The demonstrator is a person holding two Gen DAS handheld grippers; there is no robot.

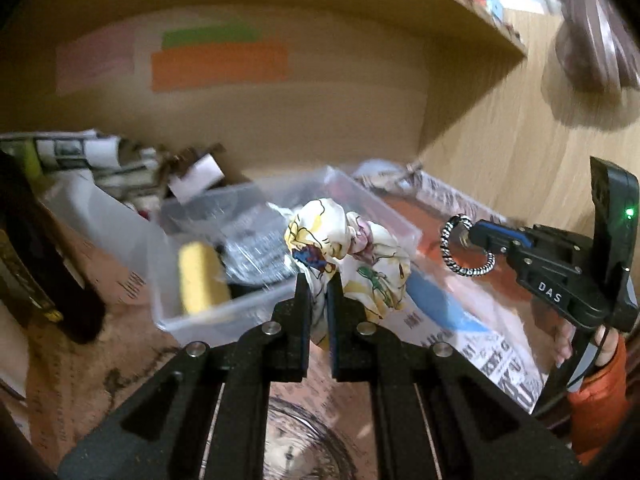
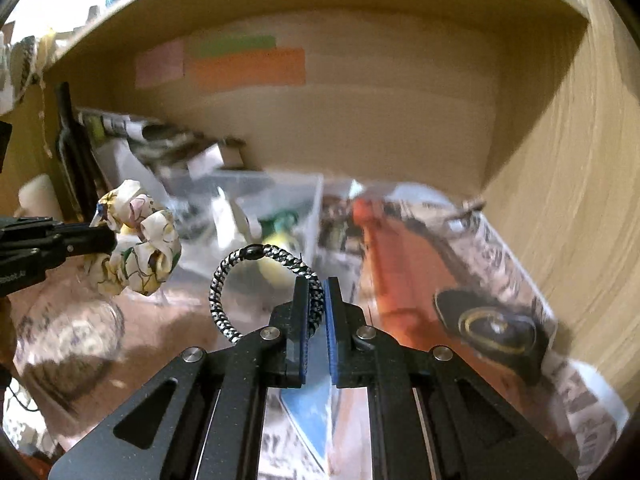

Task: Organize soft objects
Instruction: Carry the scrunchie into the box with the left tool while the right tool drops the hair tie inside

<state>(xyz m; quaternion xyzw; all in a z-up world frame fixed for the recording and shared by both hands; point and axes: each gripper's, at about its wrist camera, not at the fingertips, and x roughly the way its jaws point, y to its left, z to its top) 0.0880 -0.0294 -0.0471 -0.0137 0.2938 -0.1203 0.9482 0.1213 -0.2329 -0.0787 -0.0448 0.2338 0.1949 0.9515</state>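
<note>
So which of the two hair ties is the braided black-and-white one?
The thin ring pinched by the right gripper. The left gripper holds a puffy floral fabric scrunchie instead.

Scrunchie (image 1: 348, 256): cream/white w/ yellow, blue, green, pink floral print. Hair tie (image 2: 256, 288): black & white braided, w/ 1 black bead. Both grippers, left (image 1: 318, 280) & right (image 2: 318, 284): black, blue finger pads; 1 green LED on right gripper. Sponge (image 1: 200, 280): yellow. Bin (image 1: 192, 320): clear plastic. Newspaper (image 2: 420, 264): black-white print w/ orange-red car pic. Back wall: tan, w/ 3 paper strips (image 1: 220, 64): pink, green, orange. Sleeve (image 1: 604, 392): orange.
</note>
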